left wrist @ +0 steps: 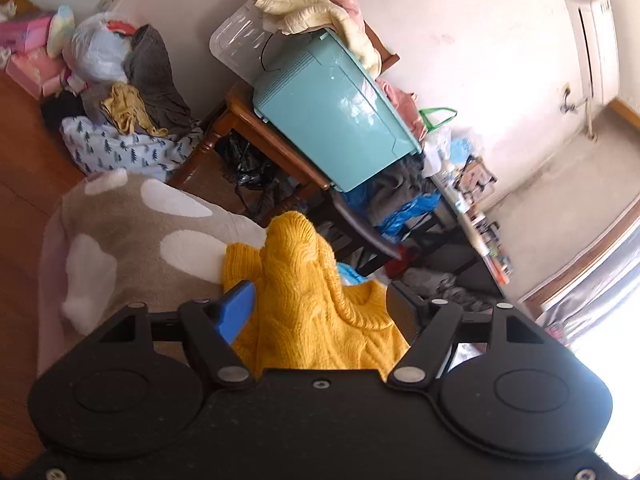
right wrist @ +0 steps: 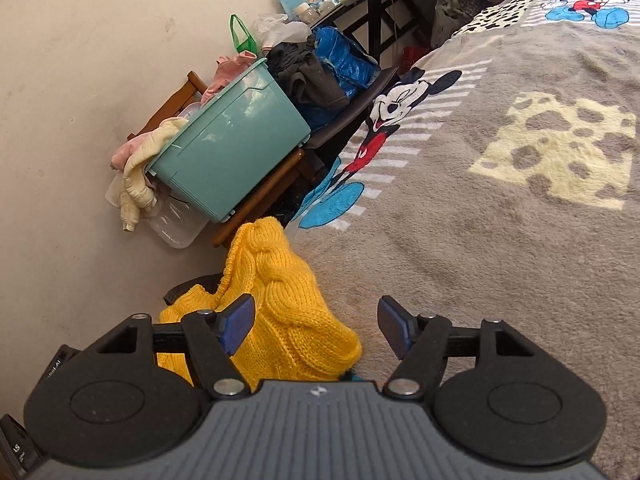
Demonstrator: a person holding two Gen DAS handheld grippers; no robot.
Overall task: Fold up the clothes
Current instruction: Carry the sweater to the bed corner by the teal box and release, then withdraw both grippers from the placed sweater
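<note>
A yellow cable-knit sweater (left wrist: 312, 300) lies bunched at the edge of the bed, on a beige fleece blanket (left wrist: 132, 236). My left gripper (left wrist: 320, 312) is open with its jaws wide apart on either side of the sweater, not closed on it. In the right wrist view the same sweater (right wrist: 280, 304) lies on the grey Mickey Mouse blanket (right wrist: 500, 220). My right gripper (right wrist: 316, 324) is open too, its left finger against the knit and its right finger over bare blanket.
A teal plastic bin (left wrist: 332, 116) with clothes spilling out sits on a wooden chair (left wrist: 248, 128) by the wall; it also shows in the right wrist view (right wrist: 232, 148). A pile of clothes and bags (left wrist: 120, 100) lies on the wooden floor. A cluttered desk (left wrist: 476, 216) stands beyond.
</note>
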